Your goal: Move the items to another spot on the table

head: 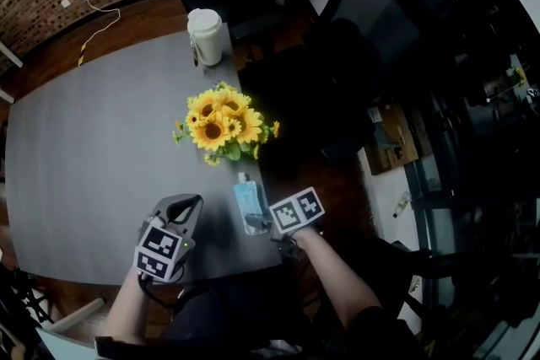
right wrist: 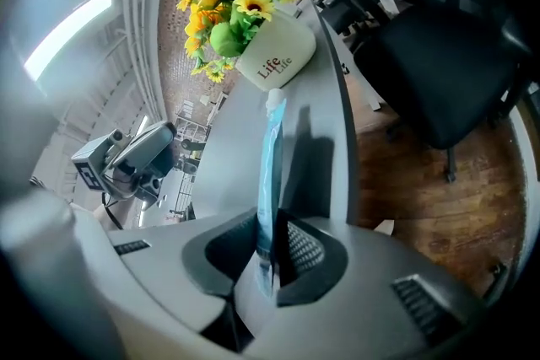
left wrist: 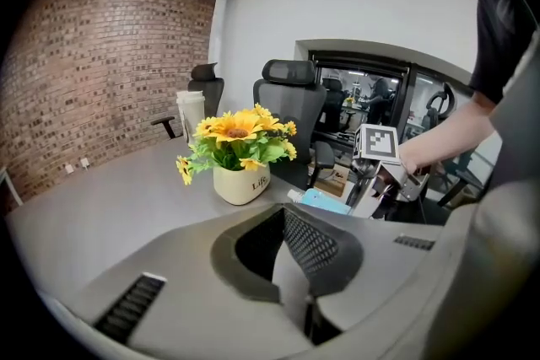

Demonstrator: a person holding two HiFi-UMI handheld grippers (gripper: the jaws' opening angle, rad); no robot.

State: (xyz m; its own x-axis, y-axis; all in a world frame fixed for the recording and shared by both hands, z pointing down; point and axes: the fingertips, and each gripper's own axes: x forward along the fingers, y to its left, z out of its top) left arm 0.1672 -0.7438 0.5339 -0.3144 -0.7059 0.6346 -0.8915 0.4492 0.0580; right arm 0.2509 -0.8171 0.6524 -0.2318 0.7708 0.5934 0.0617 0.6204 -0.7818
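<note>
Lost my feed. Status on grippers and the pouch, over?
Left gripper shut, empty. Right gripper shut on blue pouch. Sunflower pot close ahead of it.

head view is dim, near black right of the table [head: 76, 147]. both gripper views are fisheye with dark, bent corners. ceiling light [right wrist: 67, 25] smears bright up-left of the right gripper [right wrist: 270, 261] fingers [right wrist: 310, 253]; the blue pouch [right wrist: 272, 156] between them throws a shadow.

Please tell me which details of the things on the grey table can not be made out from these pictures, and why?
- Print on the blue pouch: too small in the head view; the right gripper view sees the pouch edge-on.
- The flower pot: in the head view the sunflowers cover it.
- Contents of the white cup: its lid hides them in the head view; the left gripper view shows only its side.
</note>
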